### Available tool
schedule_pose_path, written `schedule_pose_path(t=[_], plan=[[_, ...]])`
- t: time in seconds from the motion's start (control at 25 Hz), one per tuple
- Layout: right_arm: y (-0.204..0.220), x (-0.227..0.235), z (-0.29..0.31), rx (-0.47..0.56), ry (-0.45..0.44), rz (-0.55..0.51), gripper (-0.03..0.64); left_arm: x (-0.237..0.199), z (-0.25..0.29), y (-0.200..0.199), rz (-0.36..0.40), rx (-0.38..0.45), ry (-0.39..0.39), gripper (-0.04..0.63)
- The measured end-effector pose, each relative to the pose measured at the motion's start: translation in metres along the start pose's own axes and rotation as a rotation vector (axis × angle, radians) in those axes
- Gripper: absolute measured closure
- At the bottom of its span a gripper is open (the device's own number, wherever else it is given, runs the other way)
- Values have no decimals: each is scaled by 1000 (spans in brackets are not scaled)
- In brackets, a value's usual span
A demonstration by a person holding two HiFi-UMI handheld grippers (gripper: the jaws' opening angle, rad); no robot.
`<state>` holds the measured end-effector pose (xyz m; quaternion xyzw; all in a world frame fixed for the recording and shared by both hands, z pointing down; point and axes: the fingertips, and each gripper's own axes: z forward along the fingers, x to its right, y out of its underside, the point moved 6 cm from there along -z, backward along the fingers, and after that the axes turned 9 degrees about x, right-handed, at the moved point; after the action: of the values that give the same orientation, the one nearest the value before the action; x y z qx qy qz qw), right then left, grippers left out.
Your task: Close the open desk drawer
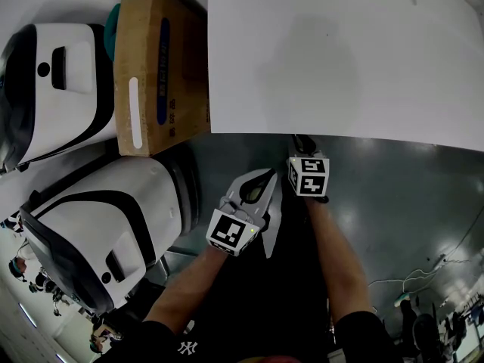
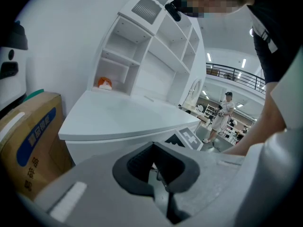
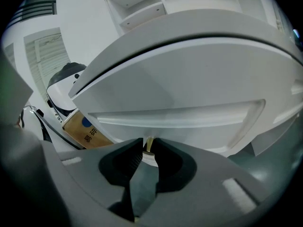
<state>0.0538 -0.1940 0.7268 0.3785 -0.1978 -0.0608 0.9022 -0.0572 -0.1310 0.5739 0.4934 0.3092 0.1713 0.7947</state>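
Item: drawer [image 3: 180, 103]. Front tucked beneath desk [image 1: 340, 66] top, no projection in head view; judged closed or nearly so.
Right hand-held gripper [image 3: 149, 146]: jaws slightly apart, empty, at drawer front.
Left hand-held gripper [image 2: 152, 150]: jaws together, empty.
Remaining: final seating push, if any.

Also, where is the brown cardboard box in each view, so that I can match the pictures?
Head view: the cardboard box is at the upper left, beside the left edge of the white desk.
Left gripper view: at the lower left edge, left of the desk.
Right gripper view: small, at the lower left, under the desk's front.
Shared landmark: the white desk.
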Motion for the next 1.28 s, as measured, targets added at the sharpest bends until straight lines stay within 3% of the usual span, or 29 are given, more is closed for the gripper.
schedule_pose_path(t=[0.6, 1.28], plan=[[-4, 2, 4, -8, -31, -34, 500, 2, -6, -4, -2, 2, -27, 595], [-35, -21, -66, 72, -18, -26, 552, 30, -34, -42, -7, 28, 1, 595]])
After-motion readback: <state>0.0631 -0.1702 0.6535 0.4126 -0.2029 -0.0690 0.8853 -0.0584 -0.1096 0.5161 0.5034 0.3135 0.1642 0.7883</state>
